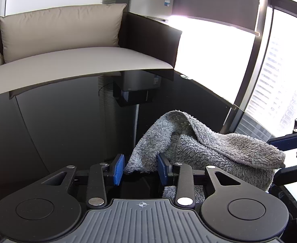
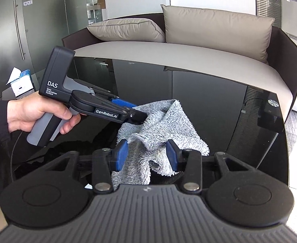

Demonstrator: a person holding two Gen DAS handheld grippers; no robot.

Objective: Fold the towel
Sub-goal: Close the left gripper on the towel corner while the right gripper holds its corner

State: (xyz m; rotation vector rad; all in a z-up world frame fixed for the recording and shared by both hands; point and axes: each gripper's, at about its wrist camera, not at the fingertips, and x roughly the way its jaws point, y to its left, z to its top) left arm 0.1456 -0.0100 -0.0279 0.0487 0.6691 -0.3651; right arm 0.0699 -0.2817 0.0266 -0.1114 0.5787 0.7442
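Note:
A grey fluffy towel (image 1: 219, 147) lies bunched in a heap on the black glass table (image 1: 67, 121). My left gripper (image 1: 141, 170) has its blue pads pressed on the towel's near left corner. From the right wrist view, the left gripper (image 2: 138, 112), held by a hand (image 2: 33, 113), bites into the towel (image 2: 172, 121) from the left. My right gripper (image 2: 146, 155) has its pads apart, with a loose fold of towel standing between them. In the left wrist view the right gripper (image 1: 275, 158) straddles the towel's right end.
A beige sofa (image 2: 188, 52) with cushions runs along the table's far edge (image 2: 219, 101). A tissue box (image 2: 21, 83) sits at the far left. A bright window (image 1: 279, 81) is on the right. The glass left of the towel is bare.

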